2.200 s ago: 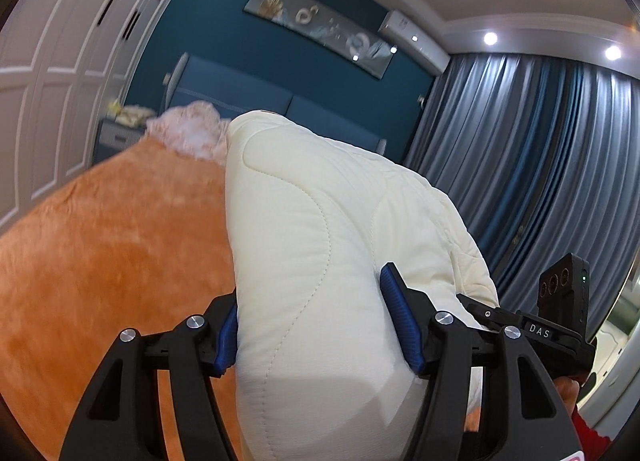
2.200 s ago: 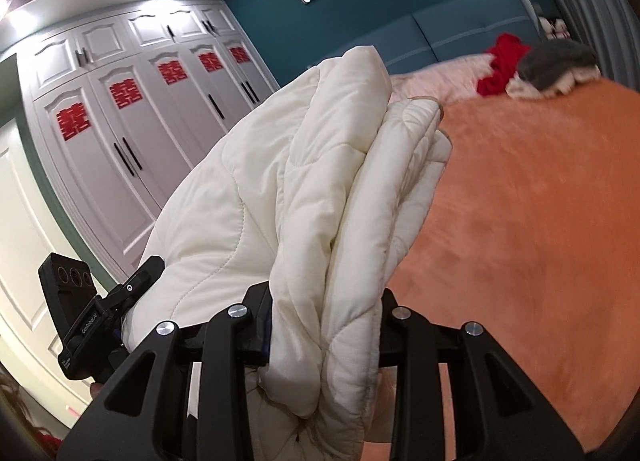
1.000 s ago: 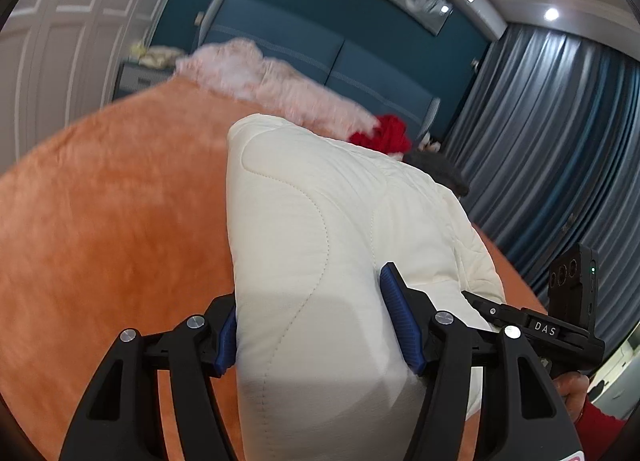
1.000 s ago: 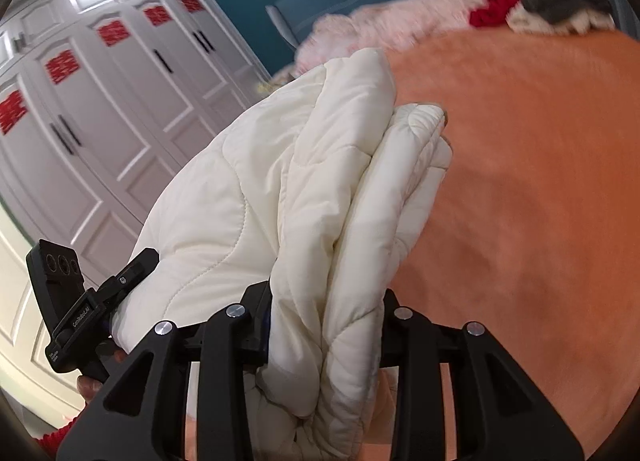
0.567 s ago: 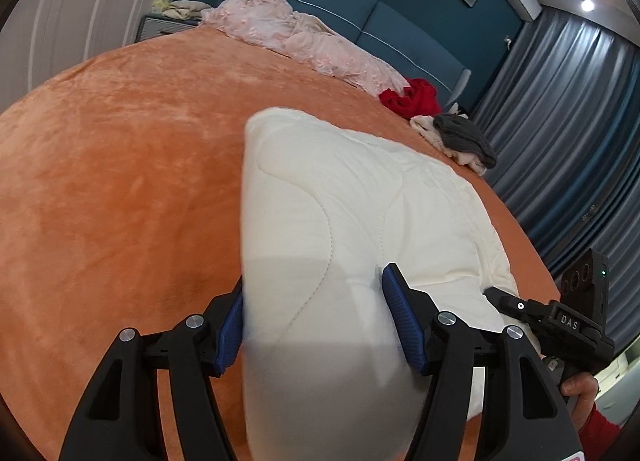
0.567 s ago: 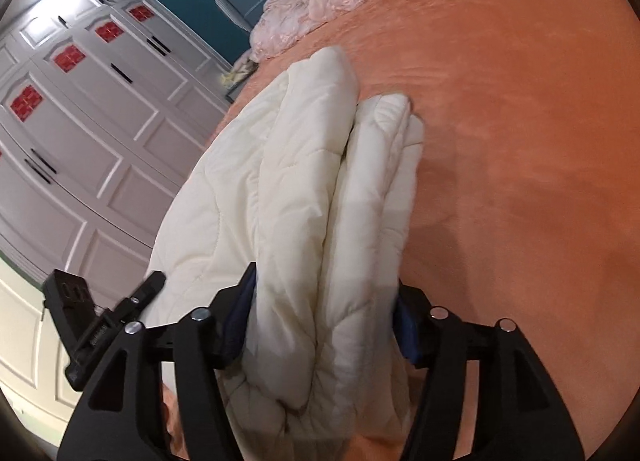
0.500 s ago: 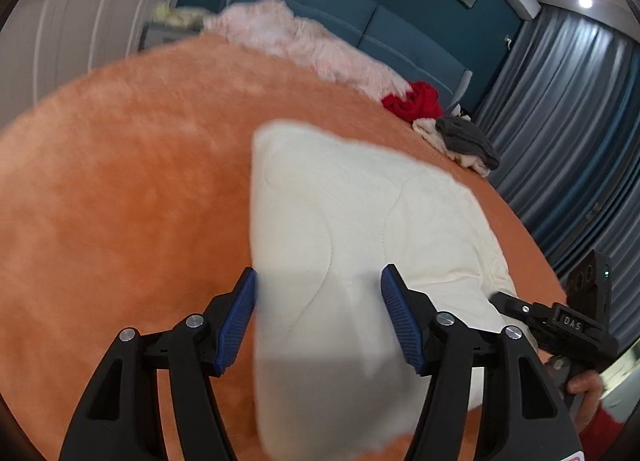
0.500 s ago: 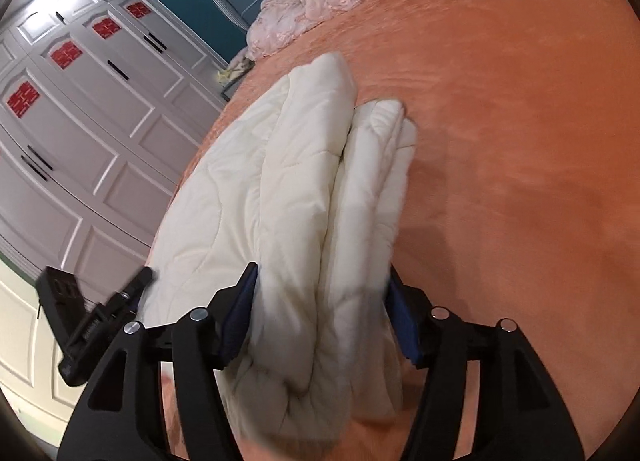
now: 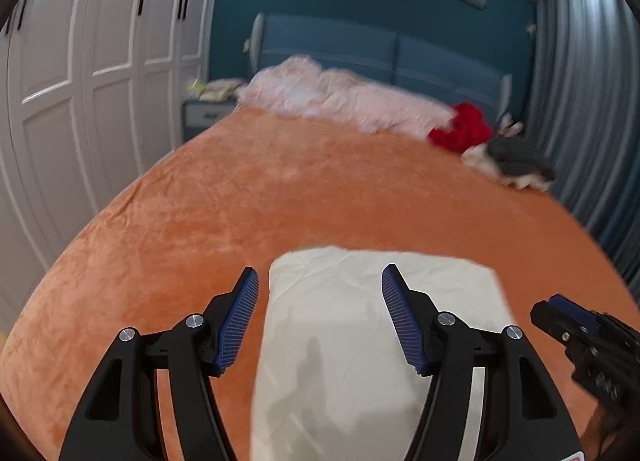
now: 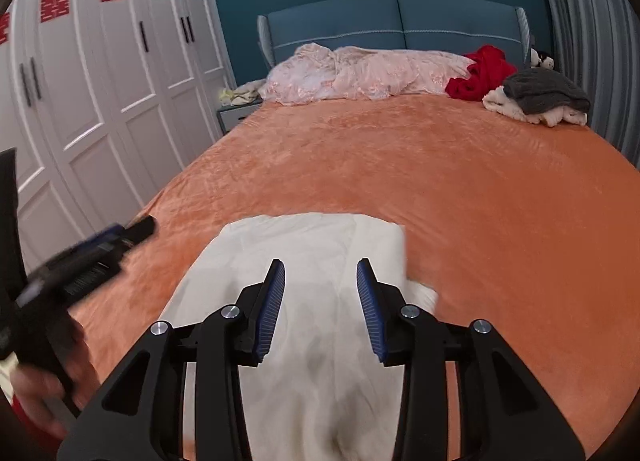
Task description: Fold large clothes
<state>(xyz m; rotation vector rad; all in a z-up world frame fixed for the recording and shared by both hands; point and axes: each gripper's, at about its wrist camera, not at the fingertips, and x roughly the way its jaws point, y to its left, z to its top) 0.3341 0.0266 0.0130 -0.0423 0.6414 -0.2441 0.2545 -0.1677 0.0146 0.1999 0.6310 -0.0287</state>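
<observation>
Looks like the fold's done: the cream jacket (image 10: 304, 261) is lying flat on the orange bed (image 10: 460, 181), left gripper (image 9: 320, 321) hanging apart and empty, right gripper (image 10: 320, 301) closing on nothing, probably needing another garment next.

An orange bedspread (image 10: 460, 189) is spread over the bed. Against the blue headboard (image 10: 396, 21) a pink quilt (image 10: 360, 73) is bunched, with a red garment (image 10: 482, 73) beside it and a grey one (image 10: 546, 91) laid on pale clothes. White wardrobes (image 10: 100, 73) are marked with red signs; grey curtains (image 9: 588, 101) are drawn.
</observation>
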